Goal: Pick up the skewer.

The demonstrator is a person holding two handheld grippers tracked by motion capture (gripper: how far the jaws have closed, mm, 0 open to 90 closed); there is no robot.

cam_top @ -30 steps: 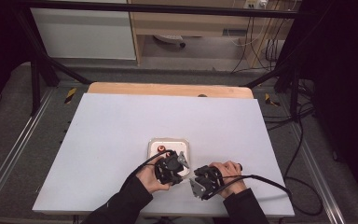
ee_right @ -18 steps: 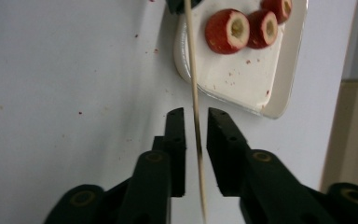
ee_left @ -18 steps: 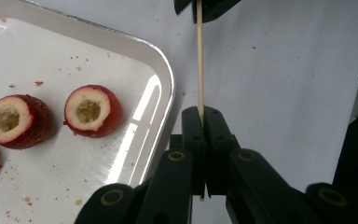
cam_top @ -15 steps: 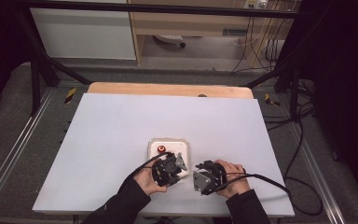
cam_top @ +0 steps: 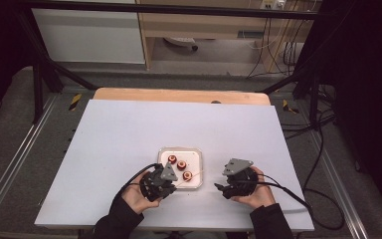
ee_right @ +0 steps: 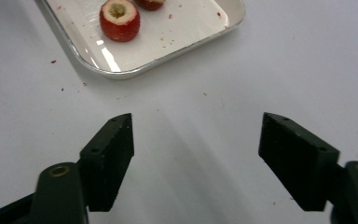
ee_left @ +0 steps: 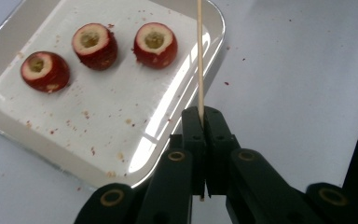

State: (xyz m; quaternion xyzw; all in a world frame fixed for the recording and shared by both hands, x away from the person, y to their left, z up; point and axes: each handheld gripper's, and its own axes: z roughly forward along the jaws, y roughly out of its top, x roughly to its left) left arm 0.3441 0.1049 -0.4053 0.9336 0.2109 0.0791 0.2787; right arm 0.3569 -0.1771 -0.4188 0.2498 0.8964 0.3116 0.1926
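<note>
Three cored fruits on tray — left gripper pinches skewer.

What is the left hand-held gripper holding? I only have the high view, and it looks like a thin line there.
Observer: The left hand-held gripper is shut on a thin wooden skewer, which sticks out over the tray's rim.
Operator: What are the red things in the tray?
Observer: Three red fruit pieces with cored, pale hollow tops, none on the skewer.
Operator: Is the tray clean?
Observer: No, red and tan crumbs are scattered over it.
Operator: And the right hand-held gripper?
Observer: The right hand-held gripper has just been opening; its jaws stand wide over the bare white table, nothing between them.
</note>
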